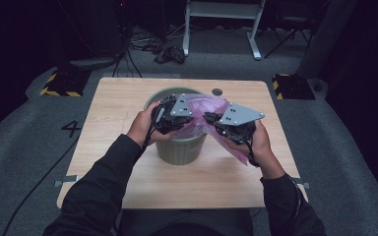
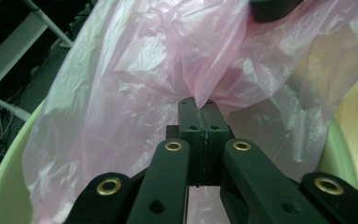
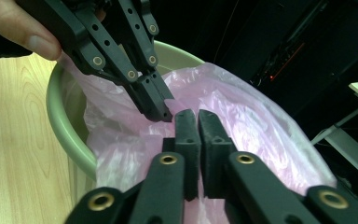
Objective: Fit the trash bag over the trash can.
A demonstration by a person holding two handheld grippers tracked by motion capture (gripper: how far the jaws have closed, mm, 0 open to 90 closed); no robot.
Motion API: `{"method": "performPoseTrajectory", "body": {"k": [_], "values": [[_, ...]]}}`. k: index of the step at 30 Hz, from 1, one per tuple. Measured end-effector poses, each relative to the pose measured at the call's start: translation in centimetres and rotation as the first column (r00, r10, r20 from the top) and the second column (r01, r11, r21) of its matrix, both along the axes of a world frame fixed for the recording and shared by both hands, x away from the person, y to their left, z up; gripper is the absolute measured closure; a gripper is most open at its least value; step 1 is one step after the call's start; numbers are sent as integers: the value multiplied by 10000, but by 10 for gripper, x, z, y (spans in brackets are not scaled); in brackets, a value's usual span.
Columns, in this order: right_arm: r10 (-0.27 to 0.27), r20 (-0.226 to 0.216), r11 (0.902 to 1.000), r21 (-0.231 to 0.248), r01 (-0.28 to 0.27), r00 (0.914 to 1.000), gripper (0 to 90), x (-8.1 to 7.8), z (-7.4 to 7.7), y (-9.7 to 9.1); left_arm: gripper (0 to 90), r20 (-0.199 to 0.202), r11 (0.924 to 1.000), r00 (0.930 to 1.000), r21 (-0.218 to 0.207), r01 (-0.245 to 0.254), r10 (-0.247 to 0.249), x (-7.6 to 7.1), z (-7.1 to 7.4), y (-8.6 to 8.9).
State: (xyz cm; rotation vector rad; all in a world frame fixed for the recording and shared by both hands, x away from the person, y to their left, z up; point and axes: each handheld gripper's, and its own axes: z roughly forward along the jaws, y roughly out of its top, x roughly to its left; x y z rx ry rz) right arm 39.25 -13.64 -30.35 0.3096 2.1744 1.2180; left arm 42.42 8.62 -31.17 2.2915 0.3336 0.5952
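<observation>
Dim room, lit tabletop, soft focus

The bag (image 1: pixel 211 110) at the centre of the high view was a translucent pale pink, and the bin (image 1: pixel 179 150) below it a muted sage green. The table (image 1: pixel 118 108) showed light wood with a fine grain. Both grippers, the left gripper (image 2: pixel 199 105) and the right gripper (image 3: pixel 198 116), were matt black with brass-coloured rivets and grey top plates. The floor (image 1: pixel 24 128) was grey carpet; yellow-and-black striped blocks (image 1: pixel 59 86) sat at the upper left and right.
</observation>
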Motion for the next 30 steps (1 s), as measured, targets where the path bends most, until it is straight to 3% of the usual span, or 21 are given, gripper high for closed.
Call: {"method": "performPoseTrajectory", "body": {"k": [1, 4, 6, 10, 14, 17, 18, 21, 24, 26, 28, 30], "values": [[-11, 4, 10000, 88, 10, 10000, 806, 0, -1, -2, 900, -72, 10000, 10000, -35, -13, 13, 0, -1, 1], [-79, -62, 9985, 543, 82, 9999, 627, -2, -4, -10, 900, -66, 9999, 10000, -92, -53, 52, 1, -2, 5], [-29, -277, 9972, 752, 50, 9996, 484, -5, -7, -18, 900, 11, 9999, 10000, -76, -99, 99, 1, -3, 7], [96, -593, 9953, 966, -38, 9982, 294, -15, -18, -33, 900, -72, 9994, 9998, -270, -194, 192, 1, -4, 11], [117, -997, 9928, 1196, 3, 9949, 196, -29, -35, -46, 900, -185, 9988, 9994, -392, -298, 291, 3, -7, 15], [20, -1292, 9938, 1108, 124, 9916, 167, -35, -55, -43, 900, -155, 9983, 9992, -454, -376, 370, 2, -7, 16], [55, -1517, 9926, 1205, 130, 9884, 162, -36, -63, -42, 900, -140, 9981, 9992, -484, -381, 374, 2, -7, 16], [-31, -1587, 9922, 1222, 228, 9873, 155, -43, -78, -38, 900, -112, 9981, 9994, -505, -340, 335, 2, -6, 19], [-783, -1323, 9945, 593, 868, 9881, 183, -44, -92, -32, 900, -233, 9975, 9991, -602, -366, 352, 3, -6, 23], [-1251, -1257, 9896, 550, 1328, 9842, 286, -40, -100, -31, 900, -202, 9972, 9991, -632, -394, 382, 3, -7, 25], [-1357, -1284, 9894, 331, 1410, 9824, 414, -36, -105, -30, 900, -288, 9968, 9990, -702, -369, 349, 3, -8, 27], [-1716, -1012, 9850, 11, 1726, 9799, 606, -33, -111, -28, 900, -255, 9964, 9990, -751, -382, 364, 4, -9, 28]]}}
